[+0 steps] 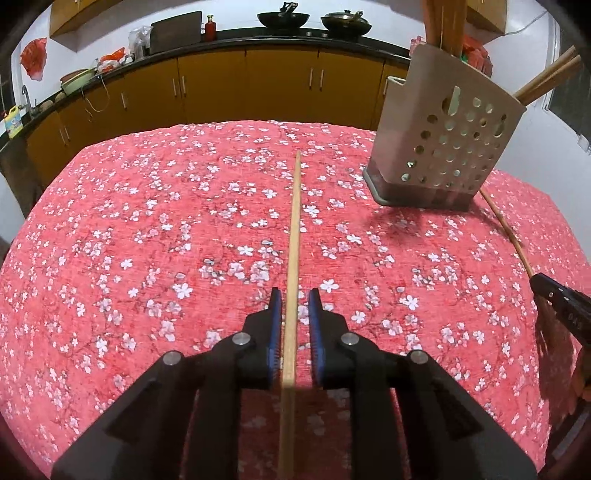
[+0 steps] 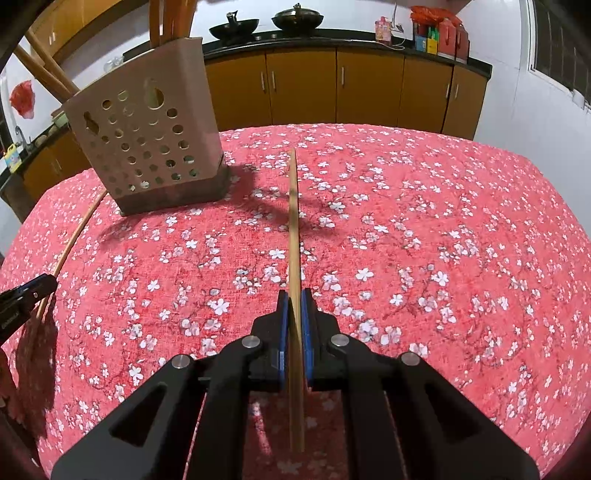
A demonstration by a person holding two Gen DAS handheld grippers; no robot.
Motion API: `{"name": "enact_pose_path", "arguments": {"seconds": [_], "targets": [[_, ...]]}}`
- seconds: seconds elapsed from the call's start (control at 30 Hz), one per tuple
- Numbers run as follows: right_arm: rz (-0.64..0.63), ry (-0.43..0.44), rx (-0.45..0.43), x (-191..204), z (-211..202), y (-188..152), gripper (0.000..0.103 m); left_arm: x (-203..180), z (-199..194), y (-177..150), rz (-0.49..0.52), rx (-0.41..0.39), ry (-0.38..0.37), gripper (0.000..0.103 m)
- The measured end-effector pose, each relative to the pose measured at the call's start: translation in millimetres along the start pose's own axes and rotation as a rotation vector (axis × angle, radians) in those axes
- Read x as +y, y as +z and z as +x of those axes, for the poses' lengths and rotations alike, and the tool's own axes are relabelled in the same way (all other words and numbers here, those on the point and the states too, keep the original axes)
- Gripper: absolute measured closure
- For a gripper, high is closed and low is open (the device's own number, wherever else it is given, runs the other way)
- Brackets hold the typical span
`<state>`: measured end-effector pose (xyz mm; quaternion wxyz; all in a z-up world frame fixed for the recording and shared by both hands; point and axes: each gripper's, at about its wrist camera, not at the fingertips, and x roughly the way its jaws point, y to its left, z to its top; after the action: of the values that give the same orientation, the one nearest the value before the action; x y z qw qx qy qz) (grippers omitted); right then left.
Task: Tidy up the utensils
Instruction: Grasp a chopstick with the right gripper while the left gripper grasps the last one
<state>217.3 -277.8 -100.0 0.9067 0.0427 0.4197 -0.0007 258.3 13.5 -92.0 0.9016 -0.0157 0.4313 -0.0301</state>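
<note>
Two chopsticks are in play on the red flowered tablecloth (image 1: 147, 221), one at each gripper. The left gripper (image 1: 295, 306) has its blue pads a little apart with a pale chopstick (image 1: 294, 236) running between them; whether either pad touches it is hard to say, though a gap shows on both sides. The near end of that stick is lost under the black frame. The right gripper (image 2: 294, 306) is pressed together on its own chopstick (image 2: 293, 229), pads tight against the wood, the stick pointing away over the table.

From each wrist the other gripper shows only as a black tip at the picture's edge, so its jaws cannot be read from there, and the stick beside it is half cut off.

Between the two stands the beige perforated utensil holder (image 2: 147, 140) on a darker base, nearer the far side of the table. Several wooden sticks rise out of its top (image 2: 173, 18), their upper ends cut by the frame; a couple lean outward (image 1: 546, 79). How many are inside cannot be counted.
</note>
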Motion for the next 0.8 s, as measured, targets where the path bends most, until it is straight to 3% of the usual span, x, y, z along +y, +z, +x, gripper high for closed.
{"name": "enact_pose_path", "arguments": {"seconds": [0.8], "targets": [[0.001,0.0,-0.001,-0.9,0.4,0.3,0.094,2.1,-2.2,0.1,-0.023,-0.001,-0.018,0.086]]}}
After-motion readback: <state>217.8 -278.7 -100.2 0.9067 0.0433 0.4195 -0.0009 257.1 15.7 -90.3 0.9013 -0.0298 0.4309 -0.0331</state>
